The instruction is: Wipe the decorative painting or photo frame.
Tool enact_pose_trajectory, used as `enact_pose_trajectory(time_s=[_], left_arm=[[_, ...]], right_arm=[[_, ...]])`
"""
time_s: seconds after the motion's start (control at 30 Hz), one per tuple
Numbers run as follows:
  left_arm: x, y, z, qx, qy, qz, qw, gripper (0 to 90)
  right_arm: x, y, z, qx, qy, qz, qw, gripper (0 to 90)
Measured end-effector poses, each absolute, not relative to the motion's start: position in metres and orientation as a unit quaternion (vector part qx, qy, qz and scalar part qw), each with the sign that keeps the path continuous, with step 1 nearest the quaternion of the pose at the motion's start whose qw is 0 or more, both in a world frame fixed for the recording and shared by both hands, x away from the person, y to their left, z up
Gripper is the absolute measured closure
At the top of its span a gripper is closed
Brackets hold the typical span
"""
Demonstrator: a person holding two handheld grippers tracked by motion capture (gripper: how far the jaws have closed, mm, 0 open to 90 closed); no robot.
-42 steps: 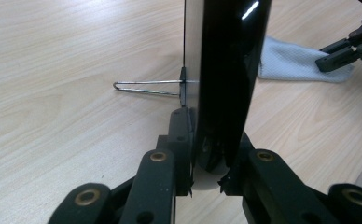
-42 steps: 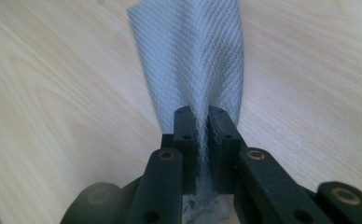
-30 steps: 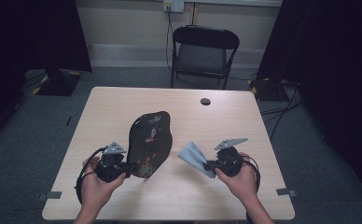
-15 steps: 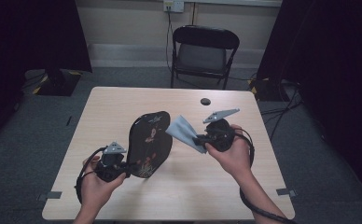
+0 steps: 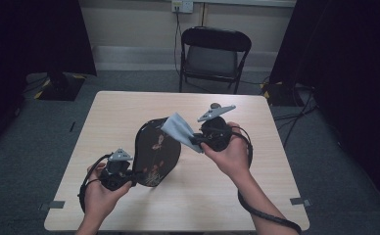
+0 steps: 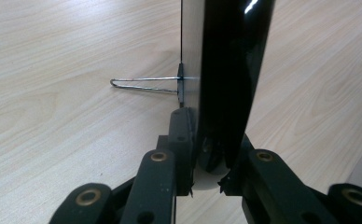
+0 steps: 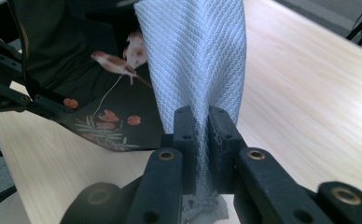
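A black lacquered oval plate [image 5: 154, 152] painted with birds and red flowers stands on edge on the wooden table [image 5: 271, 191]. My left gripper [image 5: 138, 177] is shut on its lower rim. In the left gripper view the jaws clamp the glossy plate [image 6: 226, 70], and a thin wire stand [image 6: 142, 85] sticks out from its back. My right gripper [image 5: 198, 142] is raised beside the plate's top edge and shut on a grey-blue quilted cloth [image 5: 179, 129]. In the right gripper view the cloth [image 7: 198, 60] rises from between the pads [image 7: 184, 126], with the painted plate [image 7: 76, 84] just behind it.
A black folding chair [image 5: 216, 54] stands beyond the far edge of the table. Dark curtains hang on both sides of the room. The right gripper's cable [image 5: 266, 215] loops under the person's forearm near the table's front right.
My right gripper has lifted the cloth off the front right of the table and carried it up and left to the plate's top edge. The left gripper and plate have stayed put.
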State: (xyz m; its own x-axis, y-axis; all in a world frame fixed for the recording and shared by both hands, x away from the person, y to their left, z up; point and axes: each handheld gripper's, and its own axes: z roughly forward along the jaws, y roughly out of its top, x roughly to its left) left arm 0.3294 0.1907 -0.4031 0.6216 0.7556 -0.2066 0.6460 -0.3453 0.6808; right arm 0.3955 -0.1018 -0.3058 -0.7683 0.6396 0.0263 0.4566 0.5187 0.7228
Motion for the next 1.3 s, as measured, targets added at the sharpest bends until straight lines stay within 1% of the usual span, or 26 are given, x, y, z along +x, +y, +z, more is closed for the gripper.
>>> enact_pose_trajectory(time_s=[0.23,0.77,1.13,1.3], left_arm=[[0.33,0.19,-0.403,0.819,0.428,0.073,0.376,78.9],[0.33,0.19,-0.402,0.82,0.428,0.072,0.374,78.9],[0.33,0.191,-0.402,0.82,0.428,0.07,0.374,78.9],[0.33,0.191,-0.402,0.818,0.43,0.071,0.376,78.9]], right_arm=[[0.4,-0.102,-0.333,0.329,0.864,0.367,0.105,83.3],[0.399,-0.106,-0.385,0.345,0.872,0.336,0.084,83.3],[0.393,-0.098,-0.438,0.354,0.885,0.299,0.05,83.3],[0.391,-0.097,-0.453,0.357,0.888,0.287,0.043,83.3]])
